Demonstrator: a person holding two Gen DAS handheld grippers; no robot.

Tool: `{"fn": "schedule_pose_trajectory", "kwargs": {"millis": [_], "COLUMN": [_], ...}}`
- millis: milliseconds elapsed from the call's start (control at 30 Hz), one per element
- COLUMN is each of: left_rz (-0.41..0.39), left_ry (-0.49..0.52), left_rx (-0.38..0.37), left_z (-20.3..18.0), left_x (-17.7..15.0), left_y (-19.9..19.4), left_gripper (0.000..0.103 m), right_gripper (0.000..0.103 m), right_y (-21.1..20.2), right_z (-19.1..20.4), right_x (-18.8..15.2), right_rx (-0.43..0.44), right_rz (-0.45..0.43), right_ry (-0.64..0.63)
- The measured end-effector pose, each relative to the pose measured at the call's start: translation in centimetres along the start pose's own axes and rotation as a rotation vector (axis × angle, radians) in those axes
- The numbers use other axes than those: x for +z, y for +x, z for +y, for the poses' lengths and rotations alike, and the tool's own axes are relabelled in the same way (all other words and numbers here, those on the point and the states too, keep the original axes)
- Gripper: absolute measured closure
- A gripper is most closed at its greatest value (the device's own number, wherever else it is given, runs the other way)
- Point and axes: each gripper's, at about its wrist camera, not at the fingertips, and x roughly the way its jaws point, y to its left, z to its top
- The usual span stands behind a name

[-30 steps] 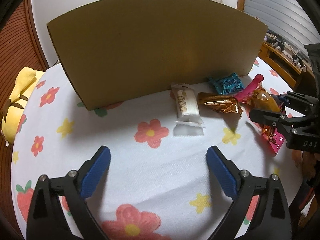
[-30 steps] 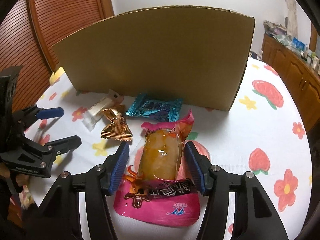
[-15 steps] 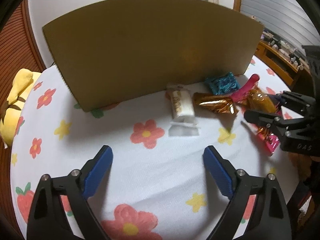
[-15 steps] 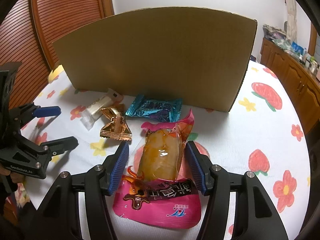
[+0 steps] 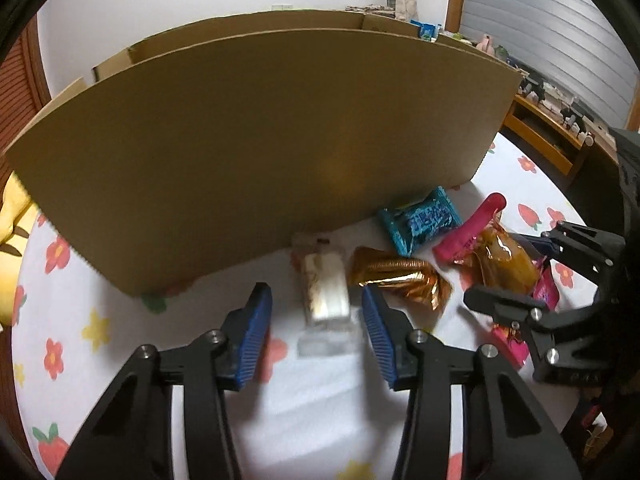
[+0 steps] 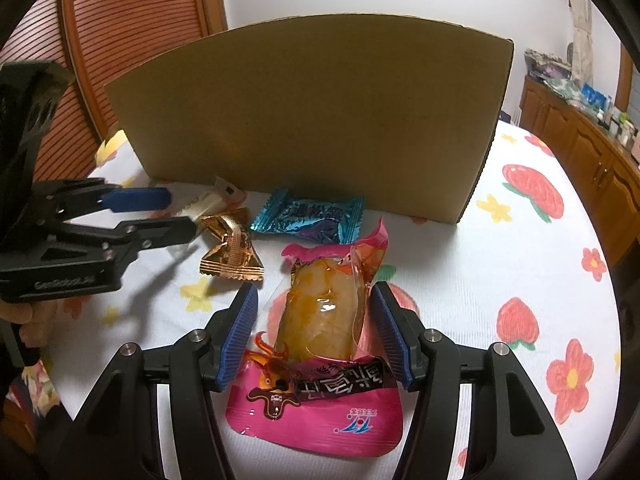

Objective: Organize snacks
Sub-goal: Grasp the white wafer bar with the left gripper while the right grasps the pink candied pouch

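Observation:
A white snack bar (image 5: 325, 288) lies on the flowered cloth between the open jaws of my left gripper (image 5: 316, 334), which straddles its near end without touching it. A gold wrapper (image 5: 400, 280), a blue packet (image 5: 420, 222) and a pink-and-orange pouch (image 5: 502, 260) lie to its right. My right gripper (image 6: 314, 332) is open around the pink pouch (image 6: 324, 320), jaws on both sides, pads apart from it. In the right wrist view the left gripper (image 6: 160, 216) is over the white bar (image 6: 204, 202), beside the gold wrapper (image 6: 230, 246) and blue packet (image 6: 312, 216).
A tall cardboard box (image 5: 260, 152) stands just behind the snacks; its near wall also shows in the right wrist view (image 6: 320, 120). A yellow plush toy (image 5: 12, 216) sits at the table's left edge. Wooden cabinets (image 6: 580, 140) stand to the right.
My left gripper has moved forward and right to the white bar and narrowed its opening around it. The right gripper has stayed around the pink pouch.

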Motion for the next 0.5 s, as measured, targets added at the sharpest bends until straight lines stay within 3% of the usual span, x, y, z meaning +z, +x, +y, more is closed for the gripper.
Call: {"fn": "schedule_pose_trajectory", "kwargs": {"millis": [267, 500], "left_rz": [0.004, -0.036], "left_ry": [0.022, -0.001], "left_rx": [0.022, 0.012], "left_z": [-0.9, -0.3], "left_x": [0.9, -0.9], "left_y": [1.3, -0.9], "left_gripper": [0.083, 0.084], "right_gripper": [0.043, 0.046], "right_y": [0.0, 0.0], "right_z": [0.0, 0.2], "right_x": [0.0, 0.0], "right_rx": [0.0, -0.003], "right_rz": [-0.001, -0.005], "right_ry": [-0.001, -0.007]}}
